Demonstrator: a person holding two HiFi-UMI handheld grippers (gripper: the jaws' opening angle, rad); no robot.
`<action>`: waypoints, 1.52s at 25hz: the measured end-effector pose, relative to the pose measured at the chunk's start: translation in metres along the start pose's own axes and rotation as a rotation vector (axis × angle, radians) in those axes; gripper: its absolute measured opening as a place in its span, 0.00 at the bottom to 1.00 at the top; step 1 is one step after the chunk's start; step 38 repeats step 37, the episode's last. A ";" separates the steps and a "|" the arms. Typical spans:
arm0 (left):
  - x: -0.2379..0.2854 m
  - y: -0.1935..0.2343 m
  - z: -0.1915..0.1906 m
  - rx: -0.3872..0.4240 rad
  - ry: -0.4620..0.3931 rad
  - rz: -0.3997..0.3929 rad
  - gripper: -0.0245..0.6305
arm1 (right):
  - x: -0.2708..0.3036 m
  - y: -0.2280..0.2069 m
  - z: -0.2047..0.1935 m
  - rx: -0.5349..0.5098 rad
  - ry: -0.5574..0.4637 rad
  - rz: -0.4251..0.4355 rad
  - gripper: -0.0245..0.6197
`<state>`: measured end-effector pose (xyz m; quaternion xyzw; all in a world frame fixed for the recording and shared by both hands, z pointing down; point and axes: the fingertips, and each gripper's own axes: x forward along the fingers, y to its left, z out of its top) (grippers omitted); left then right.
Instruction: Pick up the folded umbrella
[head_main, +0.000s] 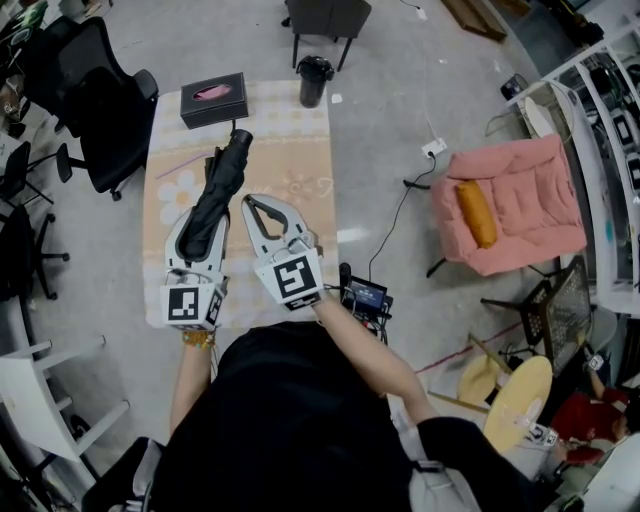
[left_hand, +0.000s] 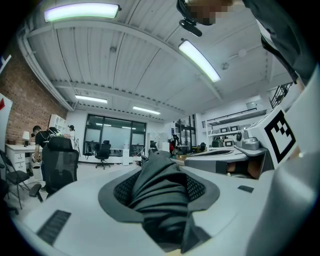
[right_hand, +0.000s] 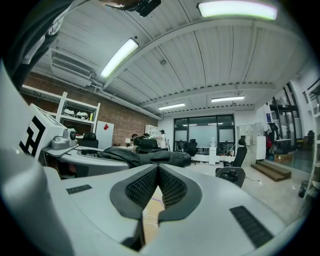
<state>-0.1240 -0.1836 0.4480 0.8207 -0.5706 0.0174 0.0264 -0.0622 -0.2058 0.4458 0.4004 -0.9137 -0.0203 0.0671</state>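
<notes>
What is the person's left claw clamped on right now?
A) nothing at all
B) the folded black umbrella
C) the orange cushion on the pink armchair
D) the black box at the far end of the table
B: in the left gripper view, the left claw has dark folded fabric squeezed between its two pads, and the head view shows the umbrella running out from it over the table.

One umbrella, one box, two grippers
</notes>
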 end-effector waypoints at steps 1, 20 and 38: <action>0.000 0.000 0.000 0.001 -0.001 -0.001 0.36 | 0.000 -0.001 0.001 0.000 0.003 -0.003 0.06; -0.001 -0.005 -0.002 0.003 0.010 -0.023 0.36 | -0.001 0.001 -0.002 -0.040 0.022 -0.015 0.06; 0.004 -0.013 -0.060 -0.014 0.162 -0.046 0.26 | -0.006 -0.008 -0.012 -0.014 0.043 -0.026 0.06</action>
